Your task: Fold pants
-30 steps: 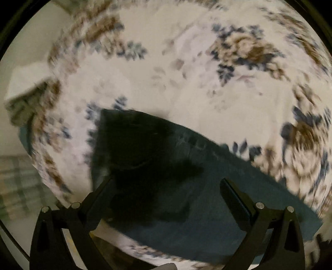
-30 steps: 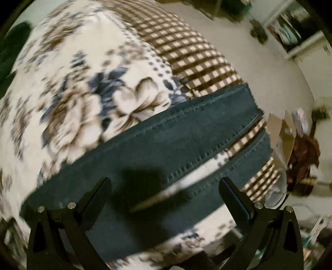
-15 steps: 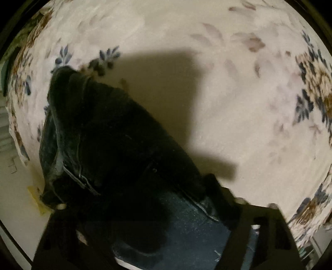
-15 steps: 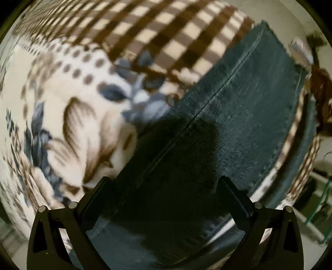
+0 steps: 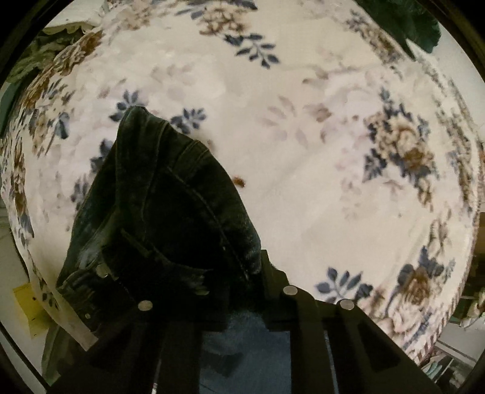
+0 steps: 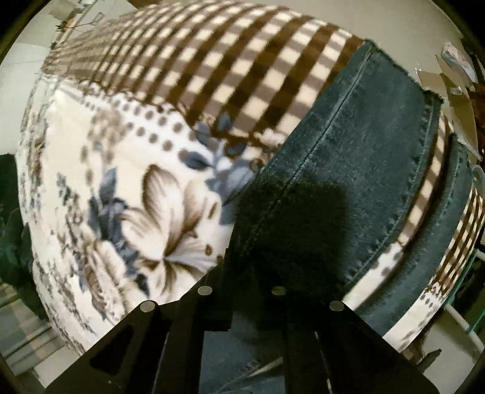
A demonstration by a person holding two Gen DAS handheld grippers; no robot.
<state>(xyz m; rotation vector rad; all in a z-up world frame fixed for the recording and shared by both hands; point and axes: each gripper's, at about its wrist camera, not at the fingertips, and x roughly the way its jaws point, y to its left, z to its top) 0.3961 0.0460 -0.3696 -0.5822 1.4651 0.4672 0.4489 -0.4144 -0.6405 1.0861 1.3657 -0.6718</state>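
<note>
My left tool [image 5: 239,306] pinched on the waistband end of the dark denim pants [image 5: 169,212], bunched on the floral blanket [image 5: 303,151]. My right tool [image 6: 245,306] clamped on a leg near the hem. No readable labels.

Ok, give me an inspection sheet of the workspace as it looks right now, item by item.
Surface: floral blanket with a brown checked border.
Job's things: dark denim pants; waistband end bunched at the left gripper, leg hem lying flat over the border.
Clutter: dark green fabric at the blanket's far edge.
Grippers: left gripper shut on the waistband end; right gripper shut on the leg.
Cables: nothing seen.
Surroundings: yellow paper on the floor, pale floor, blurred household items at the frame edges.
</note>
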